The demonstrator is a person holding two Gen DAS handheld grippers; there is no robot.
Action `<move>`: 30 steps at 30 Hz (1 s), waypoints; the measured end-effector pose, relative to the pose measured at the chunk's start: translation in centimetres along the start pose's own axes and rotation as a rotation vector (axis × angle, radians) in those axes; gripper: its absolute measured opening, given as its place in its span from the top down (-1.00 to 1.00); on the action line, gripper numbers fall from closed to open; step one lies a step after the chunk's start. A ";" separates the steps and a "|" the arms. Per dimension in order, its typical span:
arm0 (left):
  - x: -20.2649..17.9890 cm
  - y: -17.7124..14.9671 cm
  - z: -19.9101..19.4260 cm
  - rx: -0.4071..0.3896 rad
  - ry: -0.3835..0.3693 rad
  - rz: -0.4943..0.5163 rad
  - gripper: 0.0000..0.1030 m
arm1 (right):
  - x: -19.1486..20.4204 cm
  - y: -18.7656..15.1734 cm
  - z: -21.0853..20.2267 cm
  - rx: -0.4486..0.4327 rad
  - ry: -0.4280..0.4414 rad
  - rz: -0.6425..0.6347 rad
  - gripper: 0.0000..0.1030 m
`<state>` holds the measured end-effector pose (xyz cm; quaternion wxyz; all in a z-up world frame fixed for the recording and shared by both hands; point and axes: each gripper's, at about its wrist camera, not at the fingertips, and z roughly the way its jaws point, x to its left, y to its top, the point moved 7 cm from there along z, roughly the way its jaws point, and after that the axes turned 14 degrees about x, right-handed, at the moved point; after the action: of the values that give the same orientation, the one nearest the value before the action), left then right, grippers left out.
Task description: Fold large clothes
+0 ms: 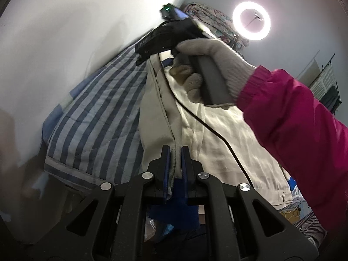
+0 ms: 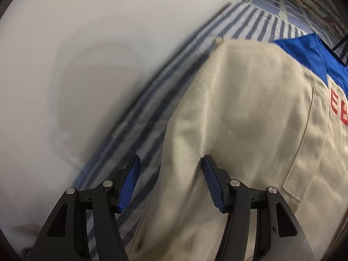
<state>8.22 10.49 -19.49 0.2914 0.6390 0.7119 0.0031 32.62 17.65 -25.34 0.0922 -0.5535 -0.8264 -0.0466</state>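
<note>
A large beige work jacket [image 2: 250, 113] with a blue shoulder panel [image 2: 308, 56] and red lettering lies on a blue-and-white striped bed cover [image 1: 93, 117]. My left gripper [image 1: 175, 152] is shut on a fold of the jacket's beige edge [image 1: 156, 117] and lifts it. My right gripper [image 2: 171, 163] is open, its blue pads [image 2: 130, 180] on either side of a beige fold, not clamped. In the left wrist view the right gripper [image 1: 152, 43] is held by a gloved hand [image 1: 208, 65] above the jacket's pale lining [image 1: 217, 134].
A white wall [image 2: 76, 65] runs along the bed's far side. A floral pillow or blanket [image 1: 213, 21] lies at the head of the bed. A ring light [image 1: 251, 21] shines on the ceiling side. A black cable [image 1: 208, 126] crosses the jacket. A pink sleeve [image 1: 293, 117] fills the right.
</note>
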 end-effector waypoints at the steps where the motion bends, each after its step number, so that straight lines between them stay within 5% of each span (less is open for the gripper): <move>1: -0.2 0.0 0.0 0.001 0.002 0.003 0.85 | -0.1 -0.2 0.2 0.005 -0.014 0.009 0.30; 2: -0.3 -0.1 0.1 0.002 0.006 0.007 0.85 | -0.2 -0.5 0.2 0.006 -0.020 0.014 0.55; 5: -0.8 -0.1 0.0 0.005 0.007 0.019 0.85 | -1.3 -1.2 -0.7 -0.013 0.053 0.040 0.88; 11: -3.6 -0.5 -0.4 -0.001 0.021 0.104 0.85 | -4.1 -3.6 -4.5 -0.110 0.325 0.118 0.93; 17: -6.8 -1.4 0.3 0.027 0.010 0.198 0.95 | -8.0 -6.8 -8.4 -0.231 0.509 0.177 0.93; 25: -11.9 -3.6 2.0 0.097 -0.039 0.337 1.00 | -14.8 -11.6 -10.1 -0.316 0.551 0.287 0.93; 30: -10.9 -2.6 -0.4 0.032 -0.046 0.305 1.00 | -17.3 -15.3 -9.2 -0.310 0.526 0.338 0.92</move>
<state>5.90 0.21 -15.68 0.2935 0.7443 0.5995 0.0213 25.82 -5.48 -19.49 0.2231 -0.6589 -0.6543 -0.2966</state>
